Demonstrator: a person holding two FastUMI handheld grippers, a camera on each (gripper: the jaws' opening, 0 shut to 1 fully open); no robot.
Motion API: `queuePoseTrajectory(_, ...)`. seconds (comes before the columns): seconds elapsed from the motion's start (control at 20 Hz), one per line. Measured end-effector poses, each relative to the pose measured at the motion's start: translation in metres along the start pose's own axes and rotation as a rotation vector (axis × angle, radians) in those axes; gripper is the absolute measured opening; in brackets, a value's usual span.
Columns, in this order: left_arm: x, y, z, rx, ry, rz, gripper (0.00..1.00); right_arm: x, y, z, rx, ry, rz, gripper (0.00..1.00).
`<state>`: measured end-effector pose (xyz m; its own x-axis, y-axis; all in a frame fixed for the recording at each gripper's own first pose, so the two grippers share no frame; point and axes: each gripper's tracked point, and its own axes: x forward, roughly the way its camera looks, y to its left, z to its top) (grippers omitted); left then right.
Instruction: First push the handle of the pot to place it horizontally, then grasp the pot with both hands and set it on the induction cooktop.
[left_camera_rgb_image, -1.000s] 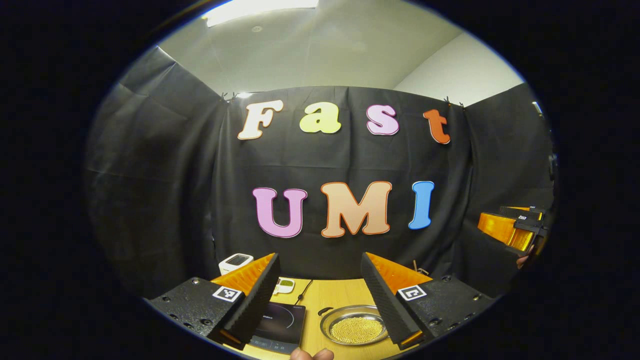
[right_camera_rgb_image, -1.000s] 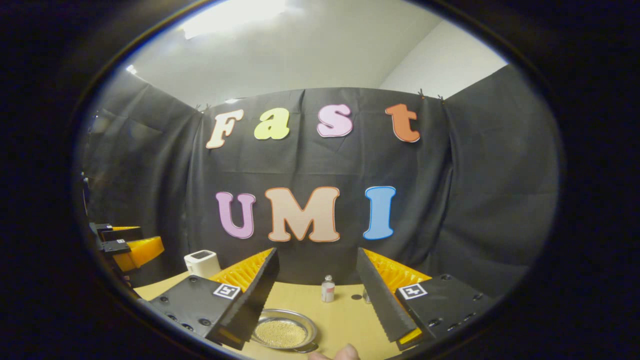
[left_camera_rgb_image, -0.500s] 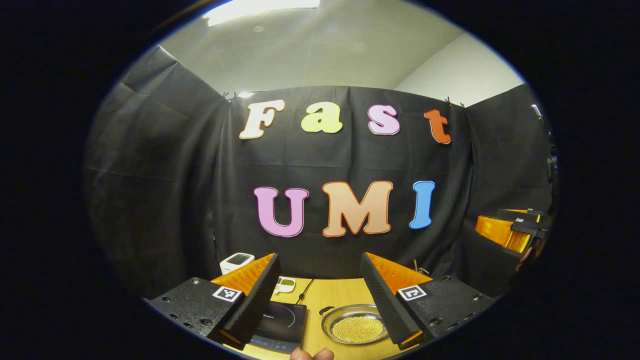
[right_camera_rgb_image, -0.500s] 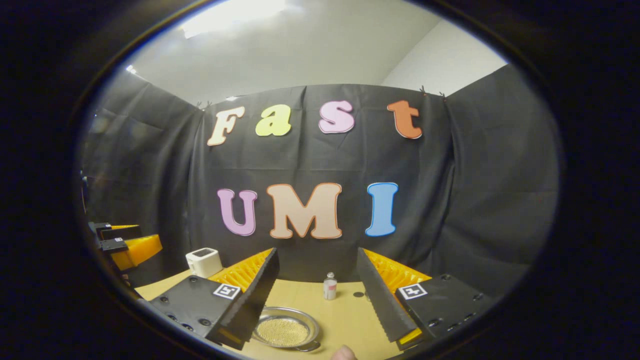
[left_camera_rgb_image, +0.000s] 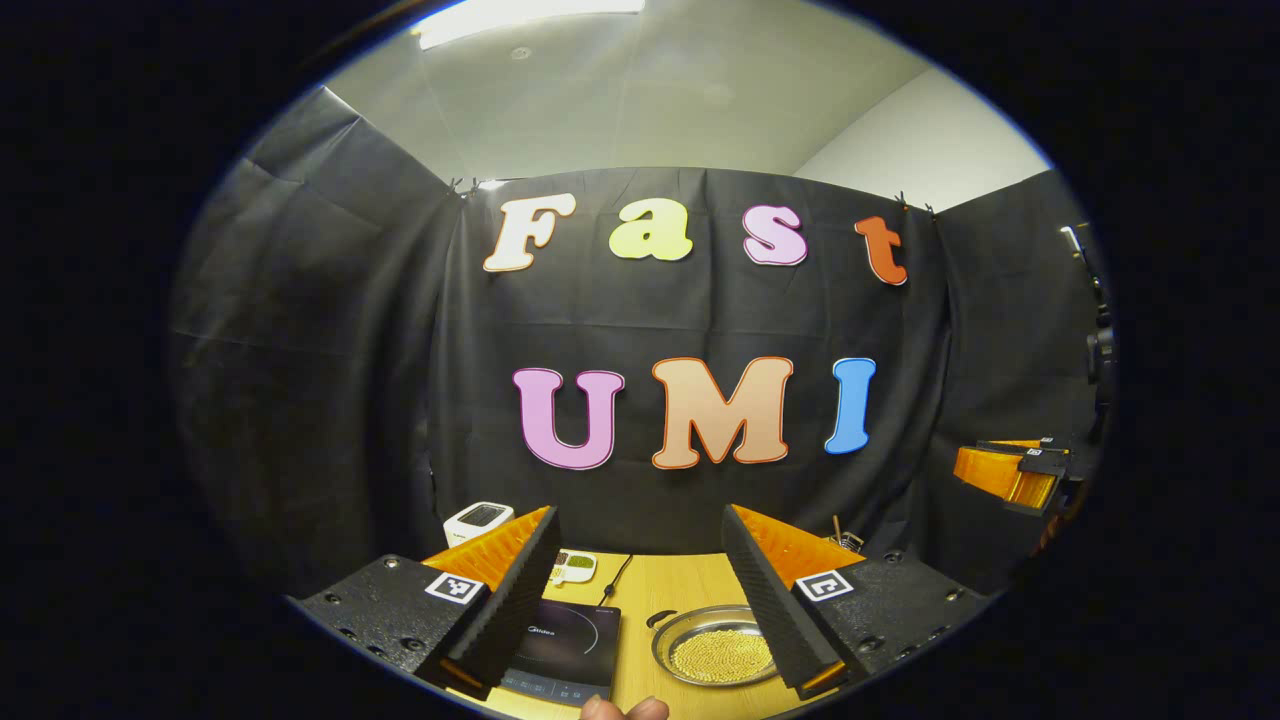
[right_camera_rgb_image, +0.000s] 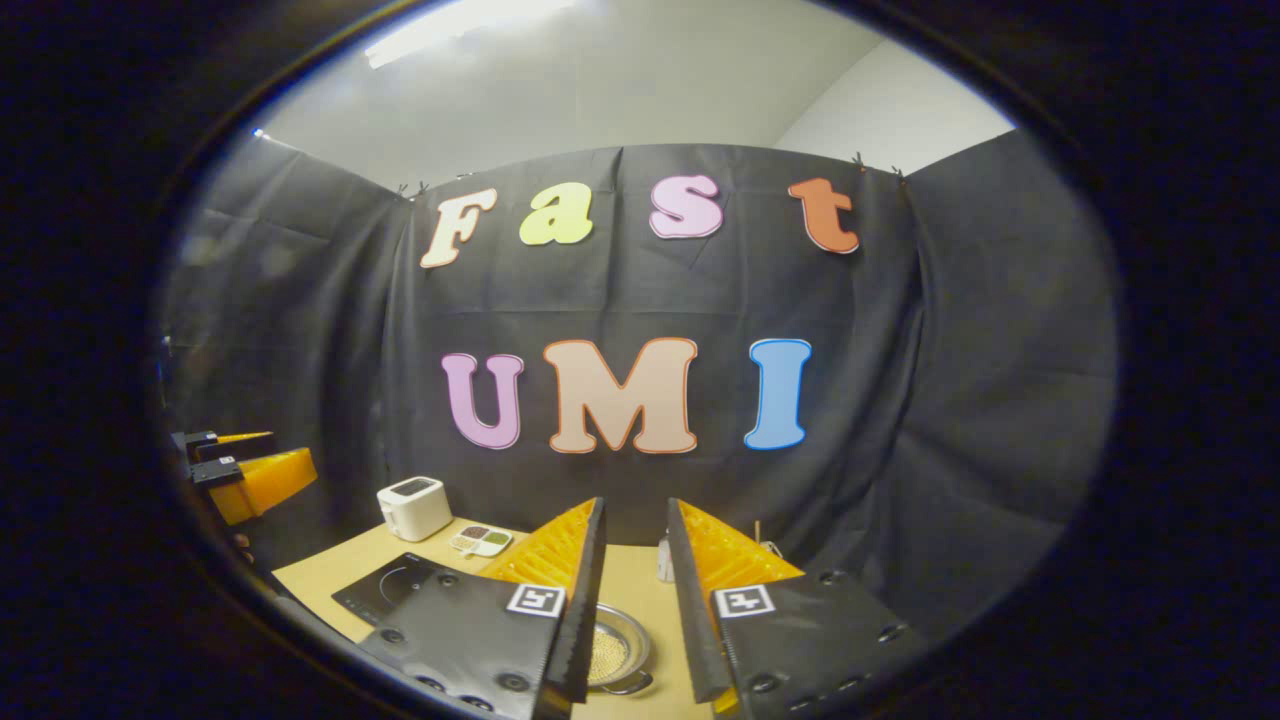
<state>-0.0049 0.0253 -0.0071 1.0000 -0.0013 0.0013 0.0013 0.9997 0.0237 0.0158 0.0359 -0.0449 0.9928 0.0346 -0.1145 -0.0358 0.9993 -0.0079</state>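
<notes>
My left gripper (left_camera_rgb_image: 640, 590) hangs above the wooden table (left_camera_rgb_image: 680, 575) with its fingers spread wide and nothing between them. Through the gap I see the pot (left_camera_rgb_image: 715, 655), a shallow metal pan with small yellowish beads in it, lying just inside my right finger, partly hidden behind that finger. A short dark handle (left_camera_rgb_image: 656, 620) sticks out from the pot's far left rim. The induction cooktop (left_camera_rgb_image: 565, 645) lies flat just beside the pot, toward my left finger, which covers its near corner; cooktop and pot are apart. Beyond the cooktop a cable (left_camera_rgb_image: 612, 578) runs back toward a small white dish (left_camera_rgb_image: 573, 567), and a white appliance (left_camera_rgb_image: 478, 520) stands past my left finger's tip. A fingertip (left_camera_rgb_image: 620, 708) of the hand holding me peeks in at the bottom edge.

My right gripper (right_camera_rgb_image: 632, 600) has its fingers drawn narrow, a slim gap left between them, gripping nothing. The pot (right_camera_rgb_image: 618, 655) sits low in that gap, mostly covered by my left finger. A small bottle (right_camera_rgb_image: 664, 565) stands farther off behind the gap. Off beyond my left finger lie the induction cooktop (right_camera_rgb_image: 395, 585), the white dish (right_camera_rgb_image: 481, 540) and the white appliance (right_camera_rgb_image: 414, 506).

Each gripper is visible from the other: the right gripper (left_camera_rgb_image: 1015, 470) off to the far right, the left gripper (right_camera_rgb_image: 245, 475) off to the far left, both held well above the table.
</notes>
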Motion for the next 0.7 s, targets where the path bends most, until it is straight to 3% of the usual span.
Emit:
queuePoseTrajectory(0.05,0.001,0.002,-0.001,-0.003,0.002,-0.005,0.96,0.001,0.007,-0.002,0.008,0.005,0.015,0.36)
queuePoseTrajectory(0.1,0.001,0.003,-0.003,-0.004,0.006,-0.011,0.96,0.013,-0.001,-0.009,-0.001,0.016,-0.023,0.37)
queuePoseTrajectory(0.2,0.0,0.01,-0.005,-0.003,0.011,-0.02,0.96,0.005,0.012,-0.011,0.017,0.023,-0.01,0.01)
queuePoseTrajectory(0.3,0.001,0.018,-0.007,-0.01,0.007,-0.026,0.96,0.013,0.016,-0.018,0.029,0.044,-0.01,0.06)
queuePoseTrajectory(0.4,0.001,0.025,-0.01,-0.019,0.012,-0.032,0.96,0.006,0.027,-0.03,0.057,0.079,0.008,0.0)
queuePoseTrajectory(0.45,0.001,0.027,-0.011,-0.025,0.013,-0.036,0.96,0.006,0.03,-0.035,0.073,0.094,0.011,0.04)
queuePoseTrajectory(0.7,0.005,0.036,-0.024,-0.04,0.04,-0.032,0.98,0.009,0.047,-0.067,0.108,0.181,0.096,0.0)
